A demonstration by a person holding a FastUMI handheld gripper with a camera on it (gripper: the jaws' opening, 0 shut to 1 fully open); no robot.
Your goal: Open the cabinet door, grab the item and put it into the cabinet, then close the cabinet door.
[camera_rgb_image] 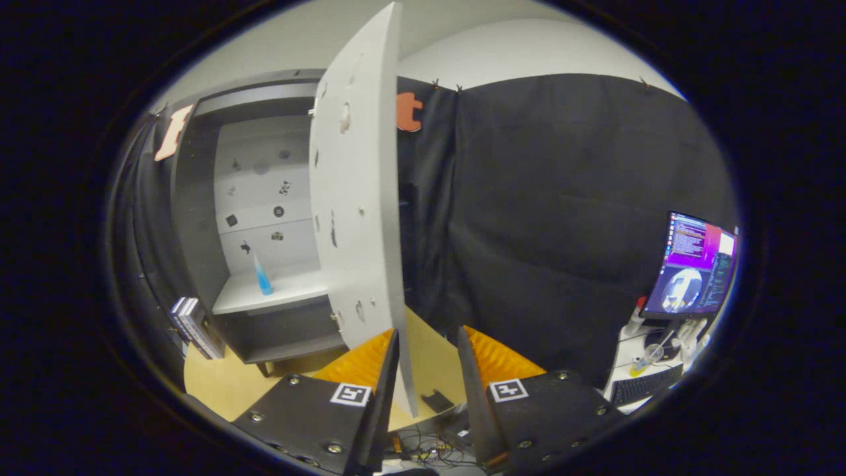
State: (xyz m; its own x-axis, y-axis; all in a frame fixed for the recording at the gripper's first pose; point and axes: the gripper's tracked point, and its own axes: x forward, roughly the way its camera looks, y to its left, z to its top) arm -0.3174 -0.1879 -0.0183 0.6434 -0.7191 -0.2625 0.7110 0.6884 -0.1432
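Tongs are hanging wide apart w/ nothing gripped; cabinet door's free edge is sitting btwn my fingers, just beside the left one, contact unclear. I'm seeing open room to the door's right. One blue bottle is standing inside the cabinet on the shelf, two books leaning outside it on the table.

Gripper fingers spread, cabinet door edge between them, just by left finger; bottle on shelf inside cabinet.

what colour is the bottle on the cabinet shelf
Blue, clearest in the gripper view: the bottle stands on the shelf.
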